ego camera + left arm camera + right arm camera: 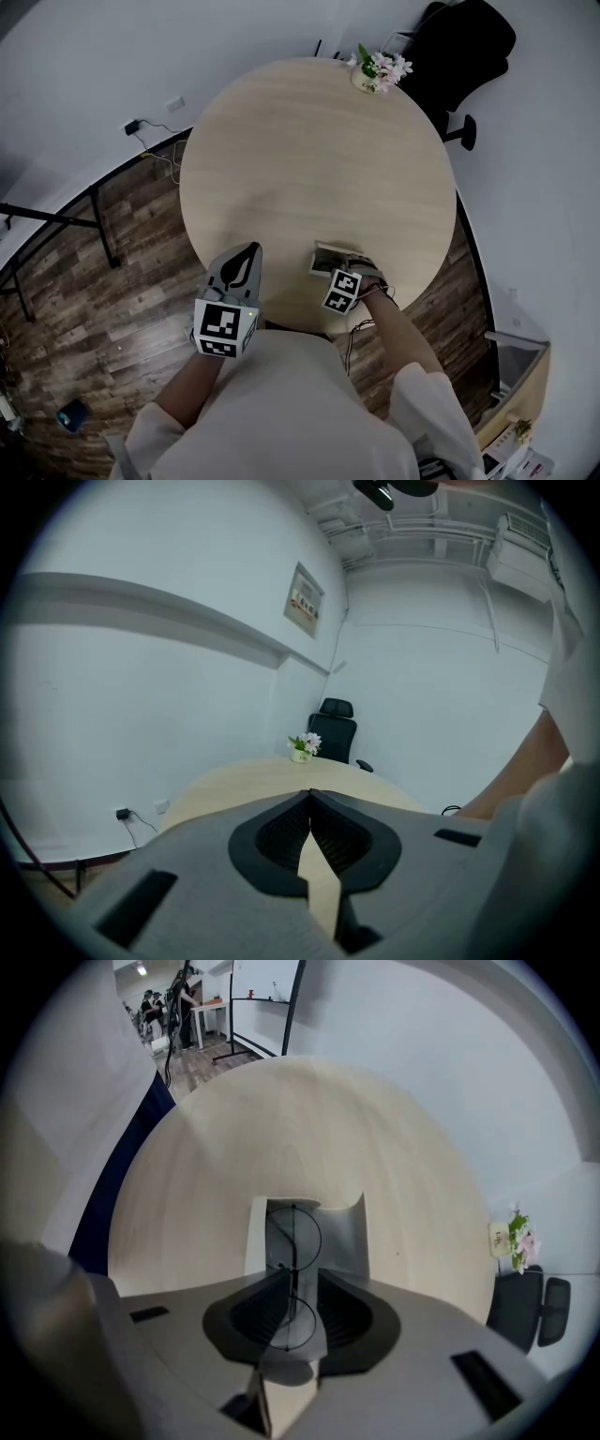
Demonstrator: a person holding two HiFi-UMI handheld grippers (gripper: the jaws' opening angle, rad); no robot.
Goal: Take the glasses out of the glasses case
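An open grey glasses case (343,1234) lies near the round table's front edge, also seen in the head view (326,255). Thin round-lens wire glasses (294,1235) rest inside it. My right gripper (302,1273) points steeply down over the case, its jaws closing in on either side of the glasses' bridge, with a small gap still showing on one side. In the head view the right gripper (351,273) covers part of the case. My left gripper (251,247) hovers over the table edge to the left, shut and empty, its fingertips (310,793) meeting.
The pale wooden round table (309,159) carries a small pot of flowers (380,70) at its far edge. A black office chair (469,47) stands behind it. Dark wood floor and a cable surround the table's left side.
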